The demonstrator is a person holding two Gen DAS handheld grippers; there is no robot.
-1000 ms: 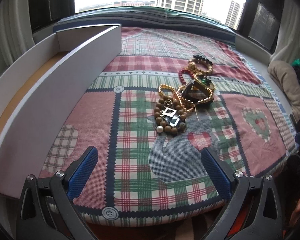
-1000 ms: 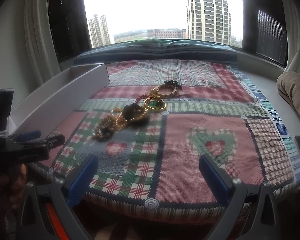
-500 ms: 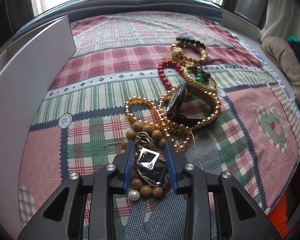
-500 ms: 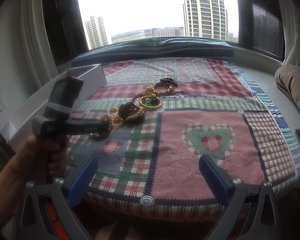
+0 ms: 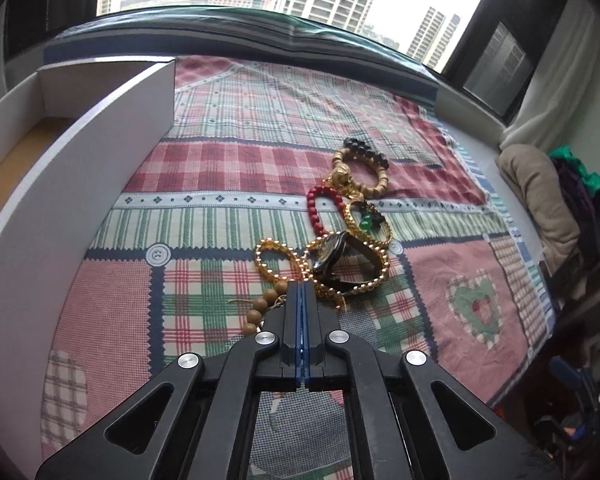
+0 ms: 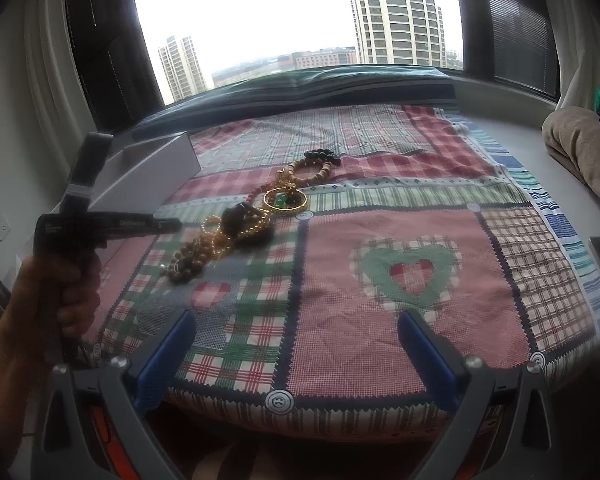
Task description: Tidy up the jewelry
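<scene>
My left tongs [image 5: 302,296] are closed tight, pads together, right at the wooden bead bracelet [image 5: 260,308]; can't tell whether anything's pinched, tips hide it. Bracelet sits at the near end of the jewelry pile [image 5: 340,232] on the plaid quilt [image 5: 228,168], w/ the white box [image 5: 112,136] just beside. Right tongs [image 6: 296,356] are wide open, nothing between them.
</scene>
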